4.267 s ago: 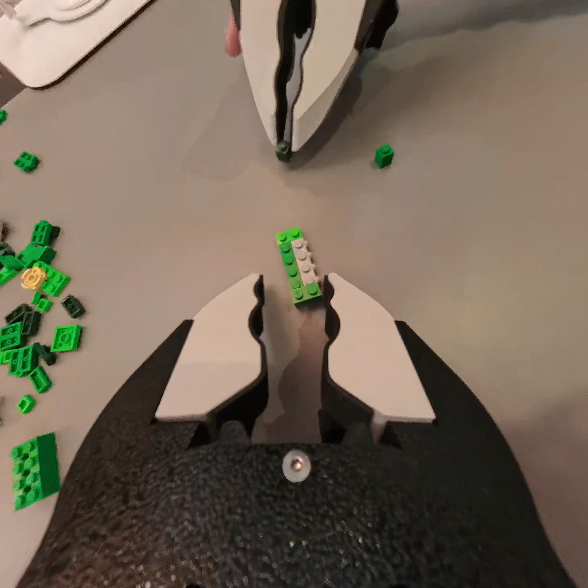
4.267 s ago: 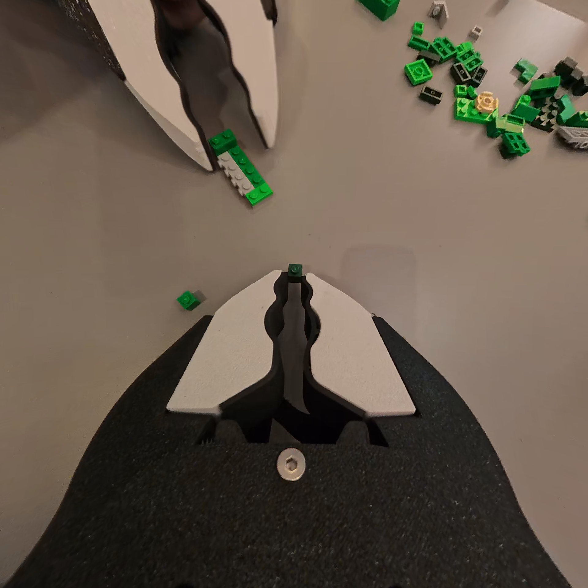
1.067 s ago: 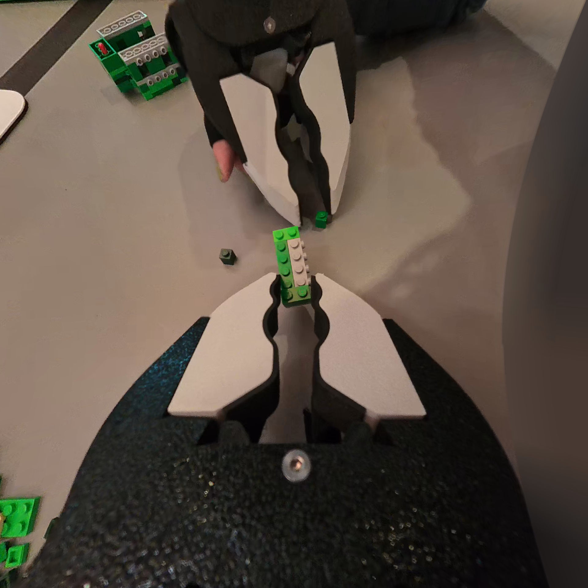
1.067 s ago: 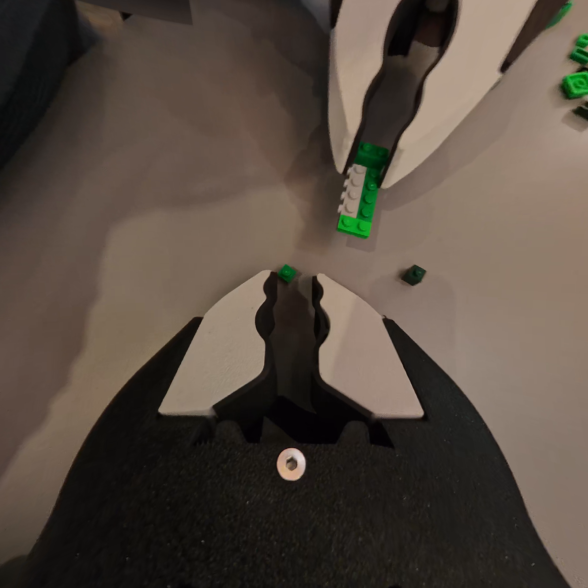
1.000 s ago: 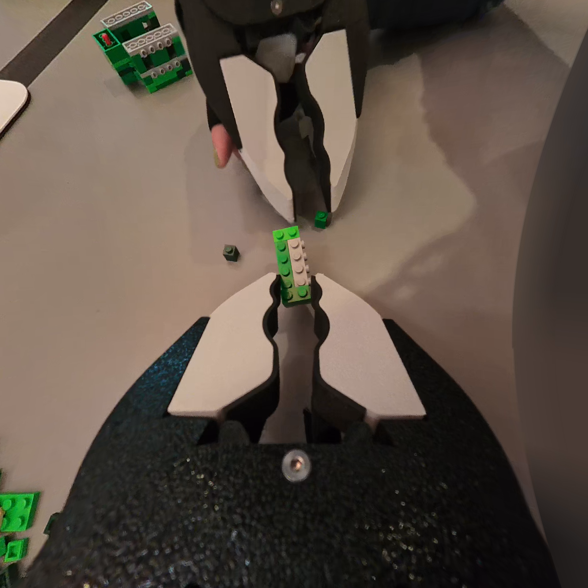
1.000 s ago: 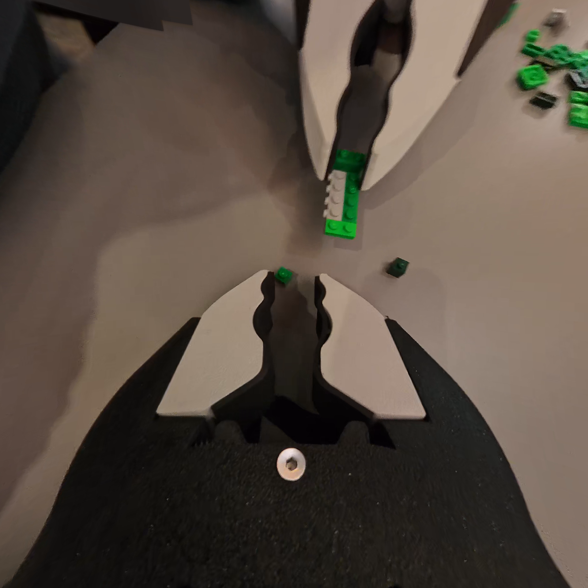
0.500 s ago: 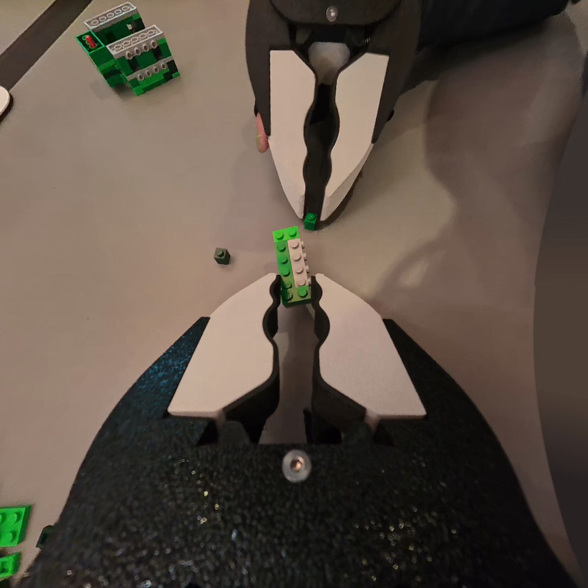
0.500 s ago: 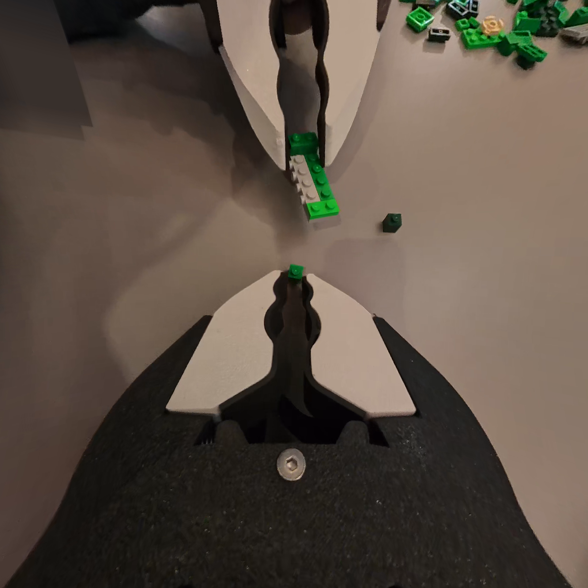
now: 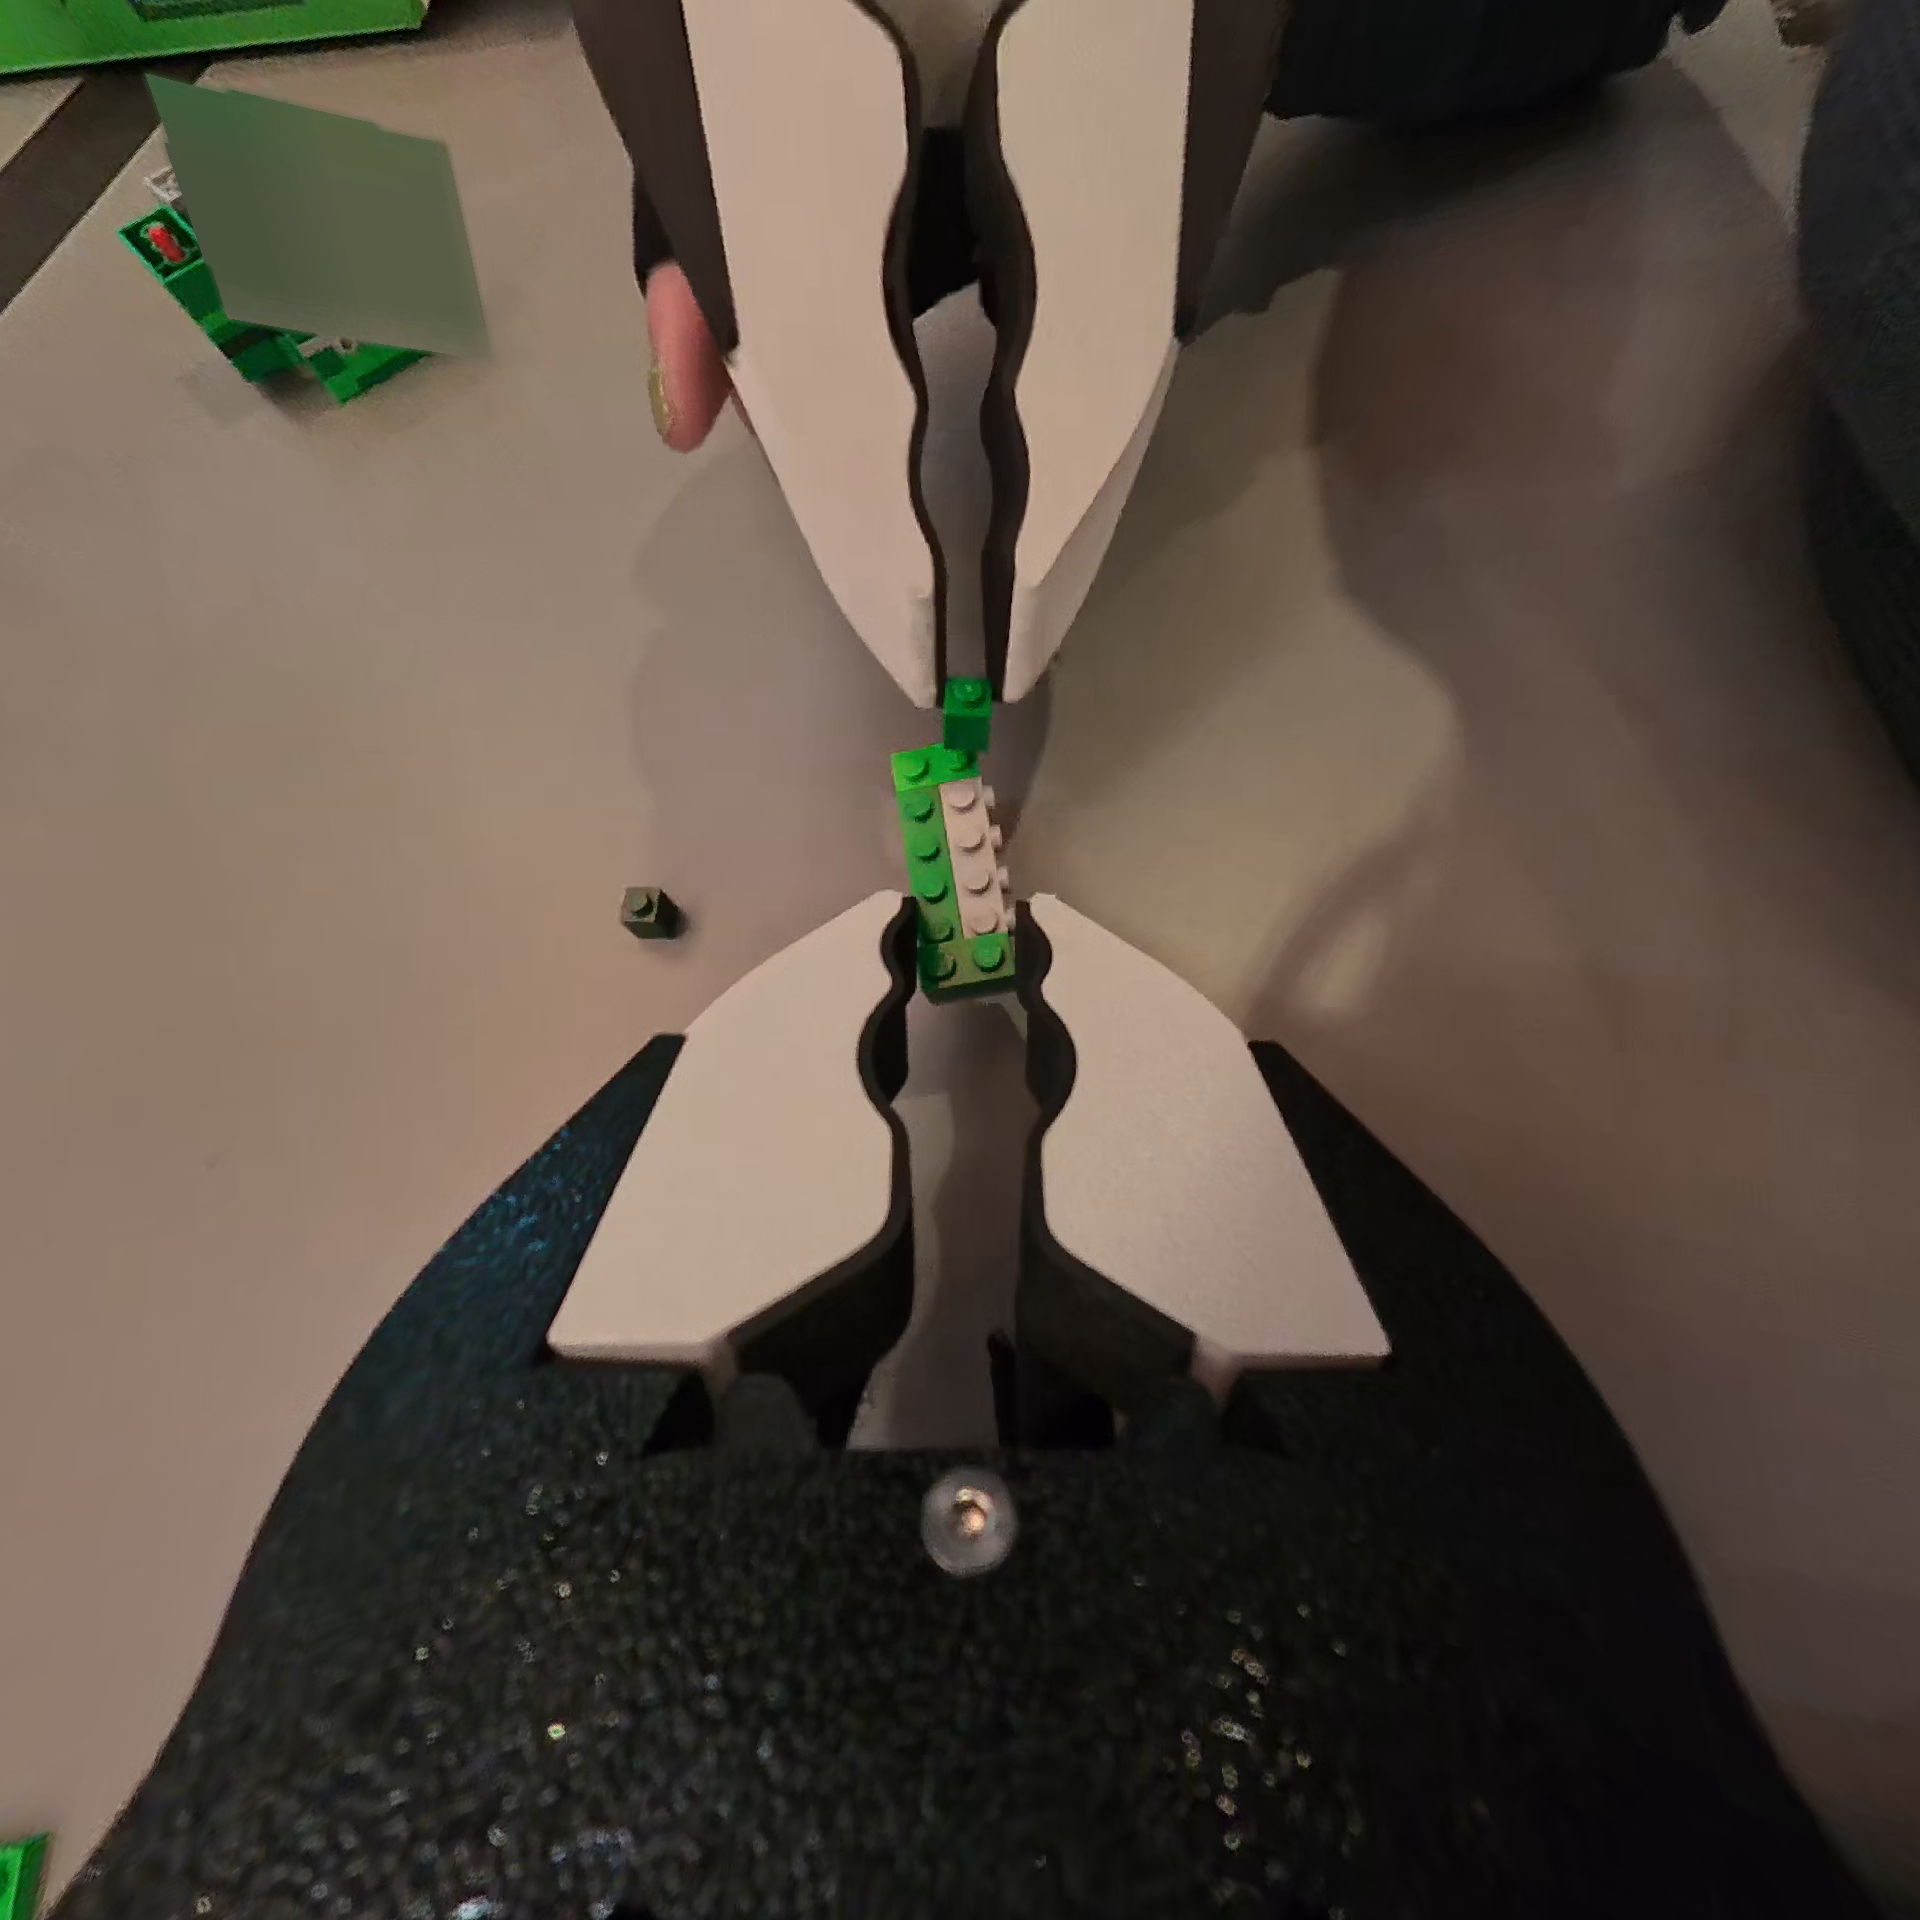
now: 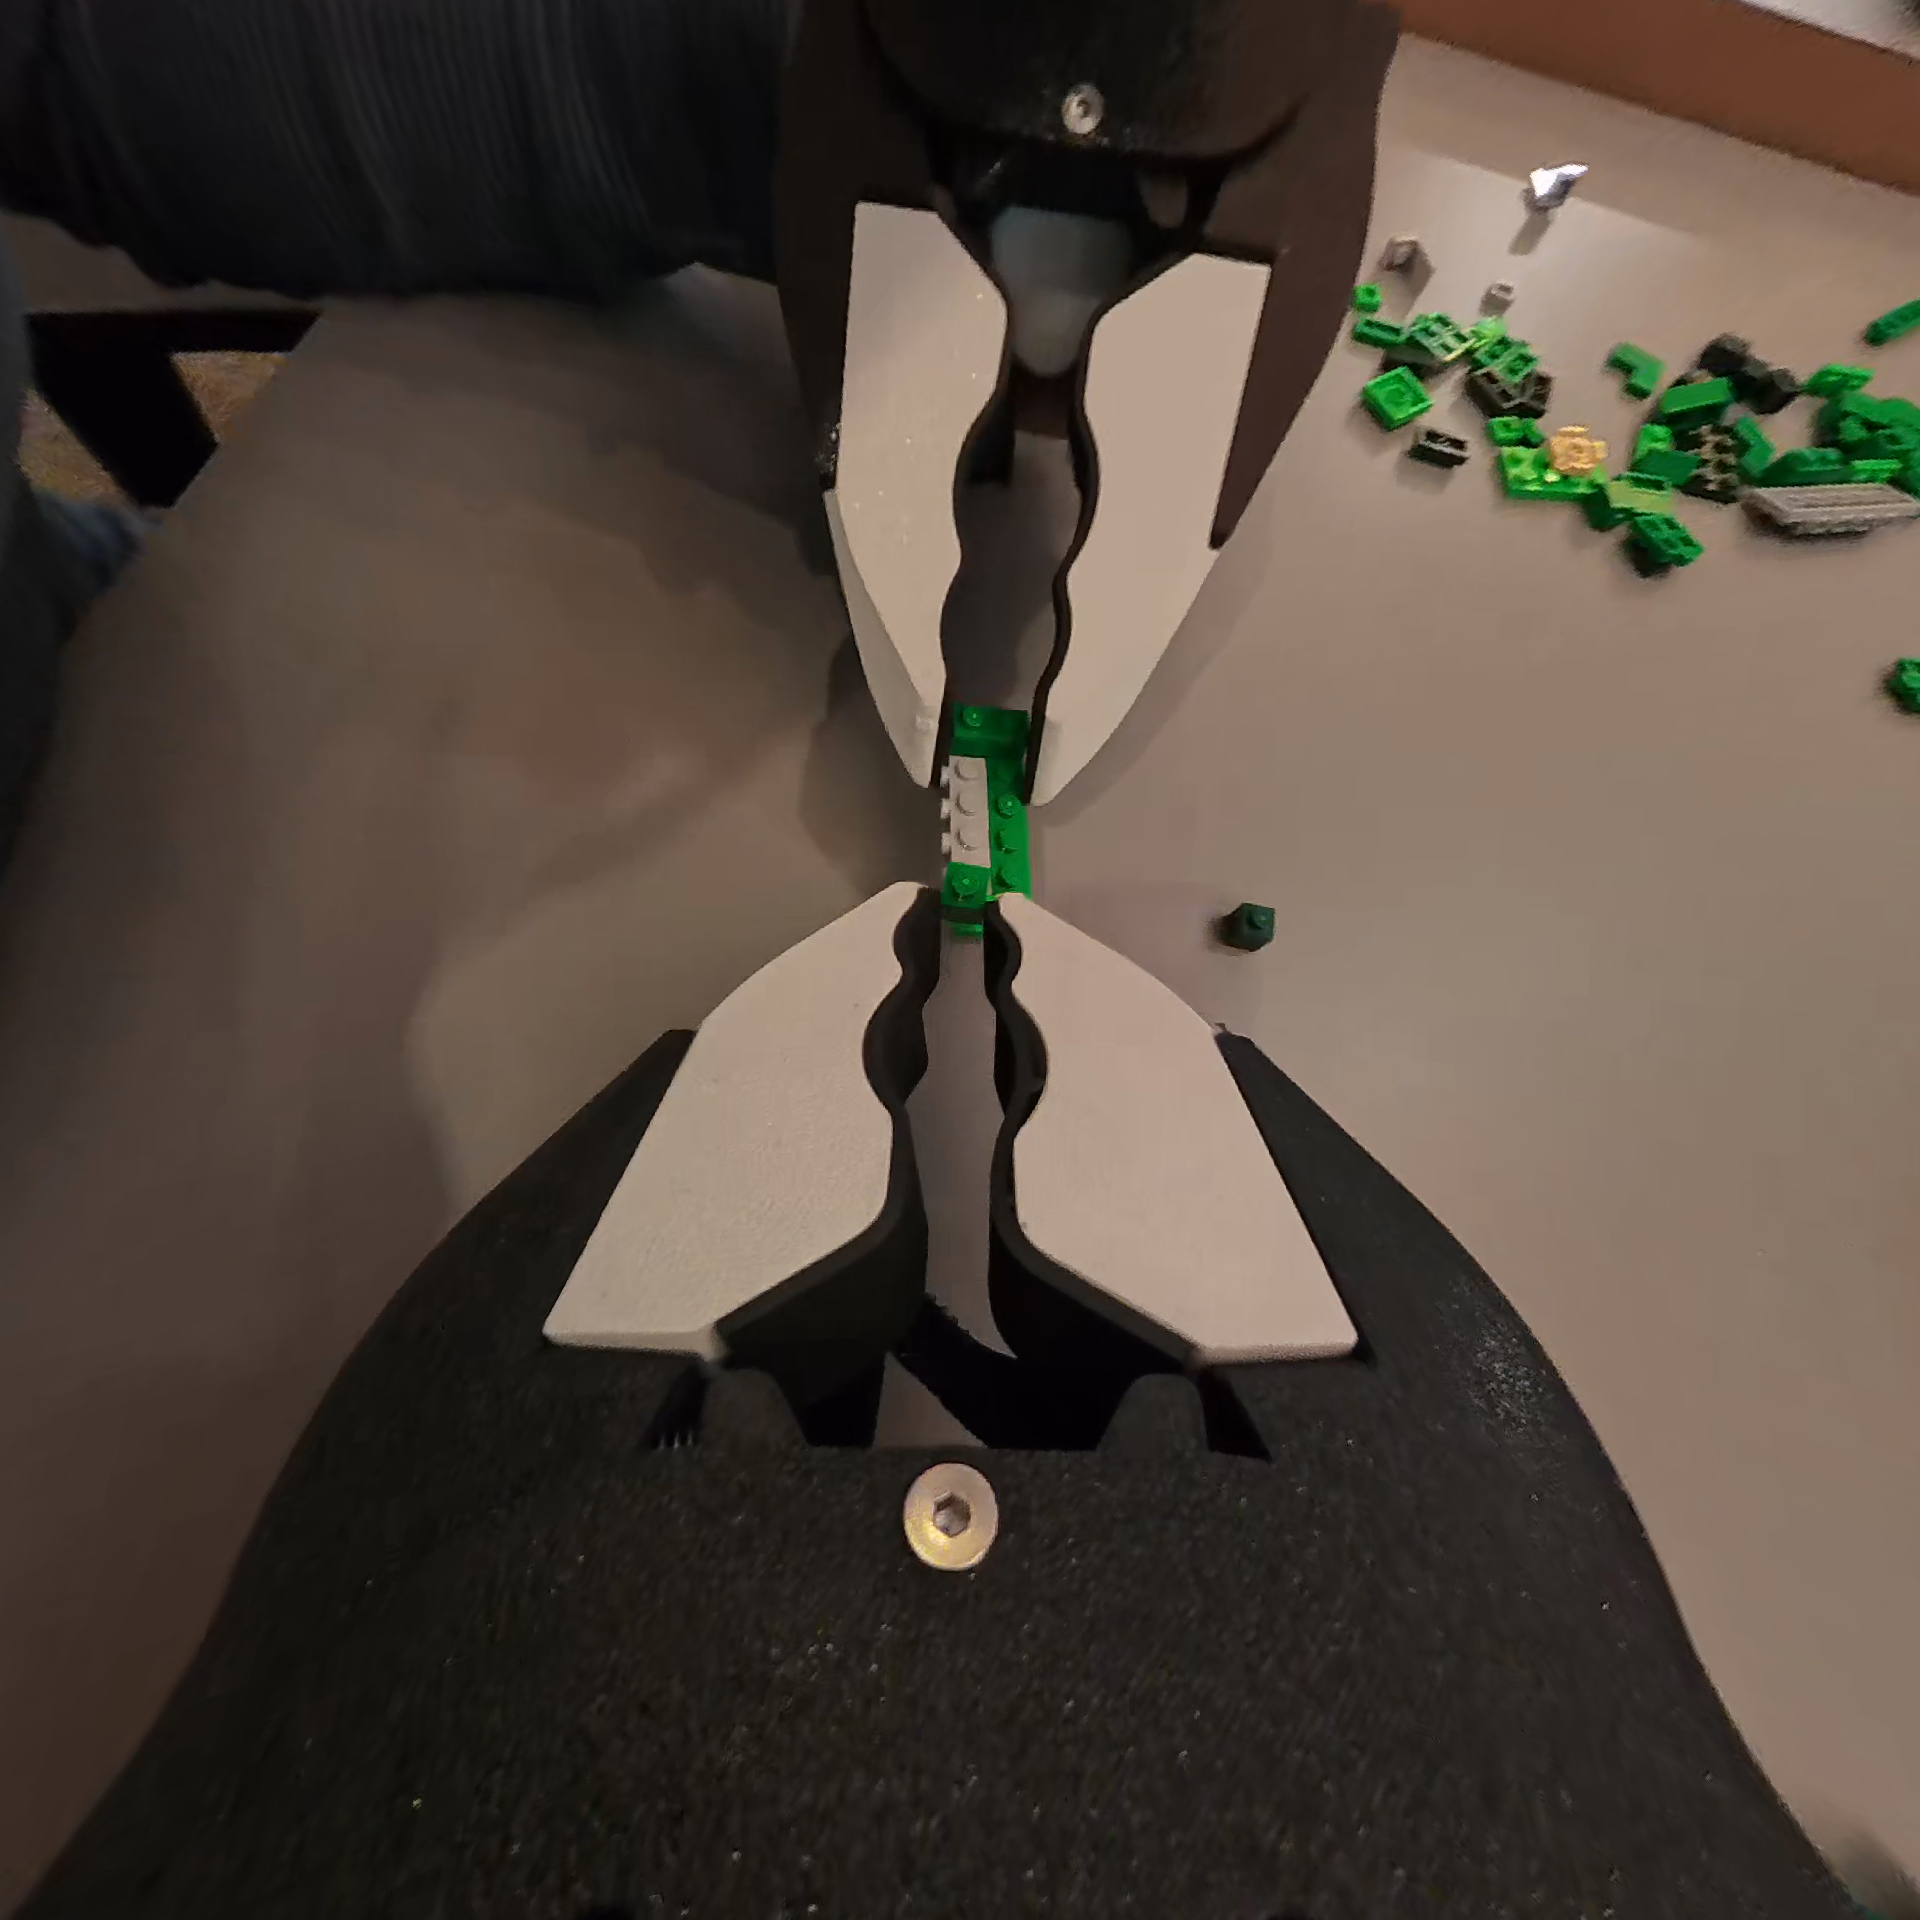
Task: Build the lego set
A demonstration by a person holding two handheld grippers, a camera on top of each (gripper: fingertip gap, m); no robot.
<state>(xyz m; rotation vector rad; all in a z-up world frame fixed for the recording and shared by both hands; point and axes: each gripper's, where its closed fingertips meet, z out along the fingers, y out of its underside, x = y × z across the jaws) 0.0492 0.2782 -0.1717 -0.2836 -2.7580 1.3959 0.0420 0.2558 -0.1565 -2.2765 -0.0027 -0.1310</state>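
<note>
My left gripper [image 9: 966, 925] is shut on the near end of a small green and grey brick assembly [image 9: 954, 873] and holds it above the table. My right gripper [image 9: 968, 686] faces it and is shut on a small green one-stud brick [image 9: 966, 715], which touches the assembly's far end. In the right wrist view my right gripper [image 10: 956, 914] grips that small brick [image 10: 964, 914] at the near end of the assembly [image 10: 985, 821], and the left gripper [image 10: 982, 758] holds the far end.
A dark green one-stud brick [image 9: 647, 914] lies on the table left of the assembly; it also shows in the right wrist view [image 10: 1249, 925]. A pile of loose green bricks [image 10: 1662, 436] lies at that view's upper right. A partly built green model [image 9: 270, 332] stands at the far left. The grippers are tip to tip, or close to it.
My right gripper closed on the small green brick, lifted it off the table and carried it to the far end of the assembly held by my left gripper.
</note>
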